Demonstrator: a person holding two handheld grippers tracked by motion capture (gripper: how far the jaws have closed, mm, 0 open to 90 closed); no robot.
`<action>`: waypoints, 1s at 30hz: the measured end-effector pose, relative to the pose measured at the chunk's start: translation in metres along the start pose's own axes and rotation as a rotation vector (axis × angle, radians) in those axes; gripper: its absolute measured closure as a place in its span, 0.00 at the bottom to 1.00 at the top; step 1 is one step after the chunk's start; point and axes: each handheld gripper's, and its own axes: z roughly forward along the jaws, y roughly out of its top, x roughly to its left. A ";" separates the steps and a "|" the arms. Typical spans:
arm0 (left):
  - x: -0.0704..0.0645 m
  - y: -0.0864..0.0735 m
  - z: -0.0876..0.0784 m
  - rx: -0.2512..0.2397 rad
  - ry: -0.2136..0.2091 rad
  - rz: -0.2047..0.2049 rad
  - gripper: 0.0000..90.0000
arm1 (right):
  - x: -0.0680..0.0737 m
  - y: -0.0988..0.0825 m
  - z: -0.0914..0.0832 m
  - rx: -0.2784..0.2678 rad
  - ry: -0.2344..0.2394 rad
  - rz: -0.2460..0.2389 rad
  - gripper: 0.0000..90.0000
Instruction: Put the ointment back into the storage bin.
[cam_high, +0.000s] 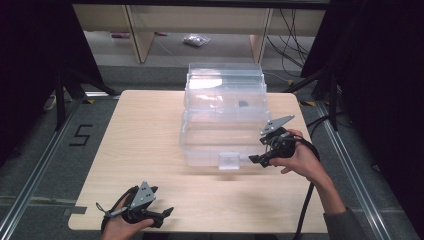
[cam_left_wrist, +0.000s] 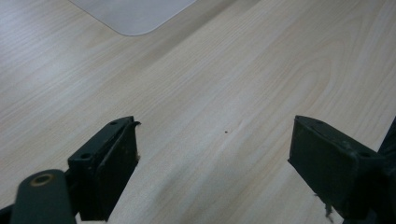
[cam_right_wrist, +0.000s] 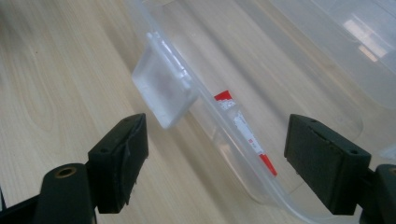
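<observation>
A clear plastic storage box (cam_high: 224, 120) with its lid on stands at the middle of the wooden table (cam_high: 140, 145). Its front latch (cam_high: 229, 161) hangs at the near side, and shows close up in the right gripper view as a frosted tab (cam_right_wrist: 163, 91). My right gripper (cam_high: 256, 159) is open beside the box's front right corner, jaws either side of the box rim (cam_right_wrist: 243, 154) without touching it. A red and white label (cam_right_wrist: 245, 130) shows through the wall. My left gripper (cam_high: 167, 212) is open near the table's front left edge, with bare wood (cam_left_wrist: 219, 130) between its jaws.
Black frame legs (cam_high: 62, 95) stand at both sides of the table. A floor mark "5" (cam_high: 80, 135) lies to the left. Behind the table are a wooden shelf (cam_high: 140, 35), cables (cam_high: 290, 35) and a small bag (cam_high: 196, 40) on the floor.
</observation>
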 end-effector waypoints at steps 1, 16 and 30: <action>0.000 0.000 0.000 0.003 0.001 0.008 0.17 | 0.001 -0.002 -0.001 -0.012 -0.007 -0.027 0.25; 0.000 0.000 0.000 0.001 -0.001 0.004 0.17 | 0.021 -0.019 -0.006 -0.045 0.006 -0.015 0.25; 0.000 0.001 -0.001 0.000 -0.002 0.012 0.17 | 0.046 -0.043 0.000 -0.107 -0.006 -0.002 0.24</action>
